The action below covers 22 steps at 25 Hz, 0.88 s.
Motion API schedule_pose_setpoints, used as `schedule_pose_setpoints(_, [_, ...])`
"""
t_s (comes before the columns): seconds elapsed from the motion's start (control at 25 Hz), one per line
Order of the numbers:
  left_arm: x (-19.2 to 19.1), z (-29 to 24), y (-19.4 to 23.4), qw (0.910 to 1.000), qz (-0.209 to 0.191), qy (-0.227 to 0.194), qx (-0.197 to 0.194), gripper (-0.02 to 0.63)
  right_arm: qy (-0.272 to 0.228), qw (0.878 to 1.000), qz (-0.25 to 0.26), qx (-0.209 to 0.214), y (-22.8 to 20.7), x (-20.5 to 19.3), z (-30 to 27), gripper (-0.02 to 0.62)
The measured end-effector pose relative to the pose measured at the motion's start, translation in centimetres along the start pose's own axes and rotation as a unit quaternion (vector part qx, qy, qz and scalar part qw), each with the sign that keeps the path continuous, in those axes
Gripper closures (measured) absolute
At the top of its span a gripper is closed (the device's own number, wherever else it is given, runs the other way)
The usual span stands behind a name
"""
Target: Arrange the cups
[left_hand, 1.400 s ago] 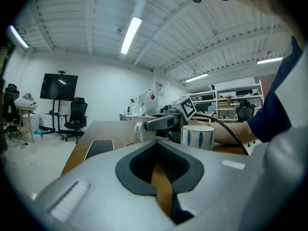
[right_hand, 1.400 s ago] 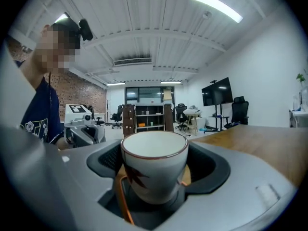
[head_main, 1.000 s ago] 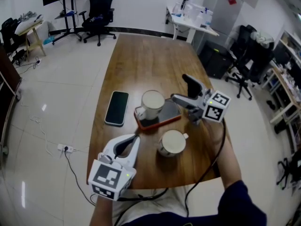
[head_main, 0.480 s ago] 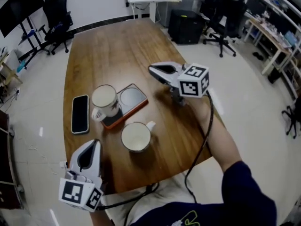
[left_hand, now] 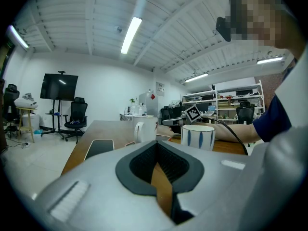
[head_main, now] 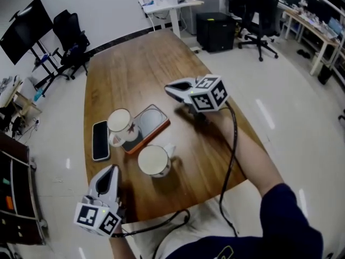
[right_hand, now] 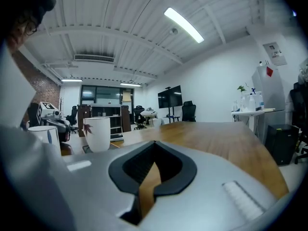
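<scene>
On the wooden table [head_main: 140, 74] a white cup with a red leaf [head_main: 119, 125] stands on the left half of an orange-rimmed coaster tray [head_main: 152, 117]. A white cup with blue stripes [head_main: 153, 161] stands on the wood just in front of the tray, its handle to the right. My right gripper [head_main: 171, 88] hovers right of the tray, pointing left, shut and empty. My left gripper [head_main: 110, 172] is at the near left edge, shut and empty, left of the striped cup. In the left gripper view the striped cup [left_hand: 197, 136] and leaf cup [left_hand: 144, 131] stand ahead of the gripper [left_hand: 156, 146].
A black phone [head_main: 100, 140] lies left of the tray. The right gripper view shows the leaf cup [right_hand: 97, 134] to the left beyond the gripper [right_hand: 154, 146]. Office chairs [head_main: 73, 36], a desk [head_main: 167, 4] and a monitor stand [head_main: 27, 28] ring the table.
The right gripper's jaws, wide open a second ago, are now shut with nothing between them, and it has dropped lower beside the tray. The left gripper and both cups stay put.
</scene>
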<state>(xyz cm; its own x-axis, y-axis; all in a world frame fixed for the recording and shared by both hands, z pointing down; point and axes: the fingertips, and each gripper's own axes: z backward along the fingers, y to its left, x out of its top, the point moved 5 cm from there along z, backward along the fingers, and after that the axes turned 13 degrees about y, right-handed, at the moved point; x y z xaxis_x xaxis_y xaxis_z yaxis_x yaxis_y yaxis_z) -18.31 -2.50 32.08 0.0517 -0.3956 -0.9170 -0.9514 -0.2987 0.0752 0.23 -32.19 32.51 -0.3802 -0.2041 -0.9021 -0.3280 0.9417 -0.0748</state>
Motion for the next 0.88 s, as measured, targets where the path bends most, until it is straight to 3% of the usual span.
schedule_pose_setpoints(0.88, [-0.47, -0.50, 0.02, 1.0000, -0.007, -0.003, 0.000, 0.603, 0.007, 1.000, -0.001, -0.003, -0.22, -0.41, 0.00, 0.592])
